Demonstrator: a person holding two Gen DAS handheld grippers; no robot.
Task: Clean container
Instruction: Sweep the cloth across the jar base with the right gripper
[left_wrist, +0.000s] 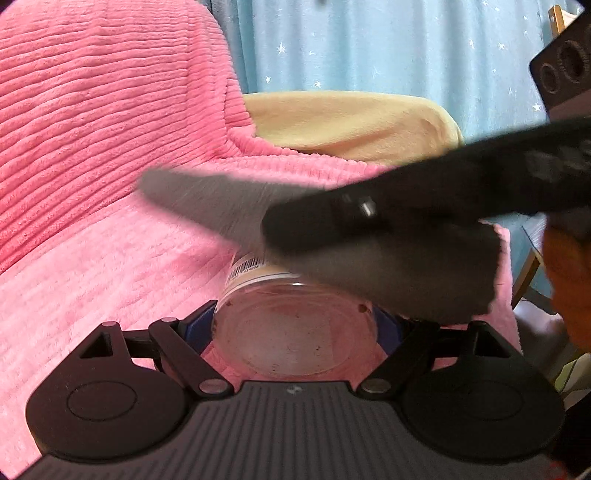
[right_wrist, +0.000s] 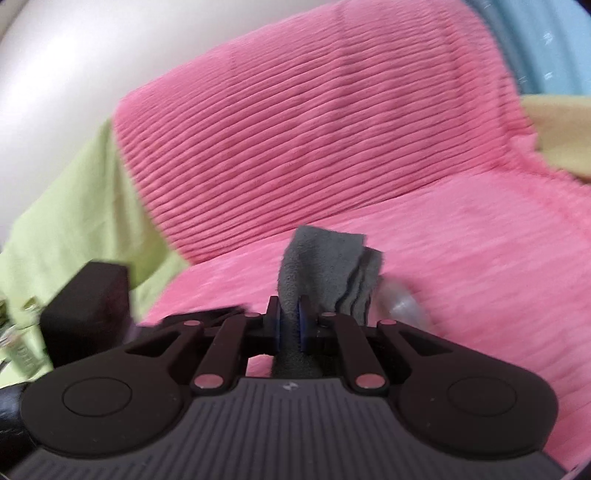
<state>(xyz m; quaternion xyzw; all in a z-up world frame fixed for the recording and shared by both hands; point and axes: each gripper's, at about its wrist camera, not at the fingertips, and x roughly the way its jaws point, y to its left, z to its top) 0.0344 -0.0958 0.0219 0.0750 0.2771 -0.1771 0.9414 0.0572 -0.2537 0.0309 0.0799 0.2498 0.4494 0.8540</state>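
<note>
The clear container (left_wrist: 295, 325) is clamped on its side between the jaws of the left gripper (left_wrist: 295, 325), above the pink blanket (left_wrist: 92, 258). The grey cloth (right_wrist: 325, 266) is pinched in the nearly closed right gripper (right_wrist: 290, 325). Wiping is judged underway; specks remain inside, so firm contact is advised. Open room lies left; the blanket's raised back stands beyond.

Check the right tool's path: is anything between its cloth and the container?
Nothing visible. The right tool pinches the grey cloth, which already lies over the clear container gripped by the left tool.
</note>
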